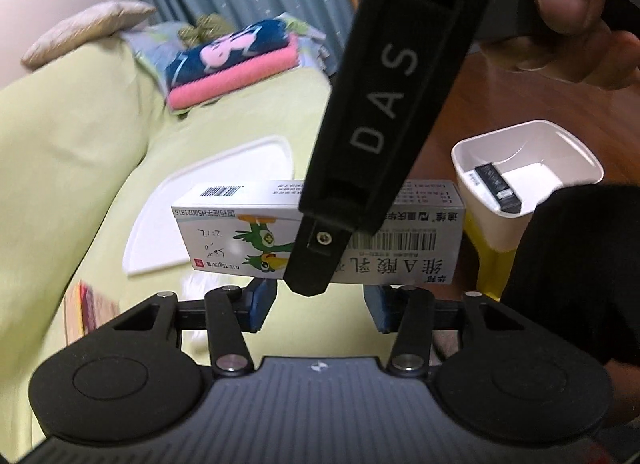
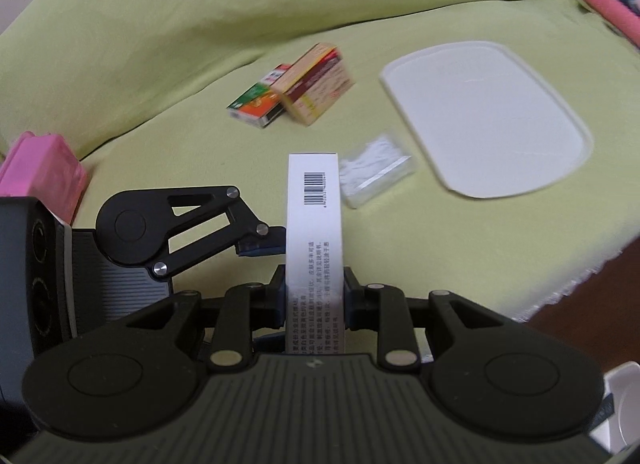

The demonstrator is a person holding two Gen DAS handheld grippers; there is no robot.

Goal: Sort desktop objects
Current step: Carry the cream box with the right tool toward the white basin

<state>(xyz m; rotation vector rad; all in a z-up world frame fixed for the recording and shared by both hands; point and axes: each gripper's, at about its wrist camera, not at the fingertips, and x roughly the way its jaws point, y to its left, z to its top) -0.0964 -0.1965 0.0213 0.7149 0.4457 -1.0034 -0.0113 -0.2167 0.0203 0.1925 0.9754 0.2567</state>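
Observation:
My right gripper [image 2: 315, 292] is shut on a white medicine box [image 2: 314, 216] and holds it above the green cloth [image 2: 160, 44]. In the left wrist view the same box [image 1: 248, 236] shows a green parrot print and lies crosswise just ahead of my left gripper [image 1: 320, 306]. That gripper is open, with its blue pads [image 1: 262, 306] short of the box's side. The right gripper's black finger [image 1: 312, 252] crosses in front of the box. From the right wrist view the left gripper's finger [image 2: 260, 242] reaches the box from the left.
On the cloth lie a white tray lid [image 2: 488, 120], a clear pack of white sticks [image 2: 376, 172], two small colourful boxes [image 2: 296, 92] and a pink object [image 2: 36, 168]. A white bin [image 1: 560, 144] holds a black item [image 1: 496, 184] on the wooden table. Folded towels [image 1: 232, 60] lie behind.

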